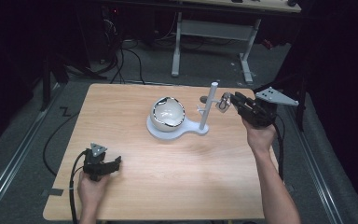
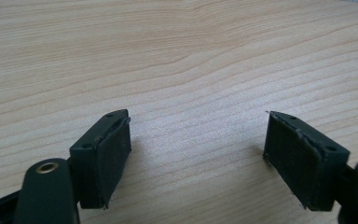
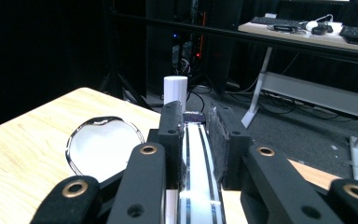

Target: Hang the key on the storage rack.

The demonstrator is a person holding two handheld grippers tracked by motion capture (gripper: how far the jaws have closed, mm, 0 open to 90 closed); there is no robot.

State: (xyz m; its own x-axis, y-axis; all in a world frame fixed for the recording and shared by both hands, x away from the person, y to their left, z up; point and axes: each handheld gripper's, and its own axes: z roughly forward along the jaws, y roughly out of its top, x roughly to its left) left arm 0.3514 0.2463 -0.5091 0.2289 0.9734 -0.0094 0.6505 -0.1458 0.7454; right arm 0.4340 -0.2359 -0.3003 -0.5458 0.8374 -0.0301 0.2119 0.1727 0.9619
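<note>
High view shows the right gripper [image 1: 230,100] raised beside a white post [image 1: 209,106] that rises from a white stand [image 1: 193,129] on the desk [image 1: 135,186]. Its fingers are clamped on a flat white strip with dark lines [image 3: 196,163], seen close up in the right gripper view, where the strip runs between the pads toward the post's top [image 3: 175,88]. The strip is probably held at this height so it can be hung on the post's short peg. A white bowl [image 1: 168,113] sits on the stand's round base, left of the post. Near the desk's front left corner, the left gripper [image 1: 113,164] rests low with its fingers [image 2: 107,154] wide apart, holding nothing, likely parked out of the way.
</note>
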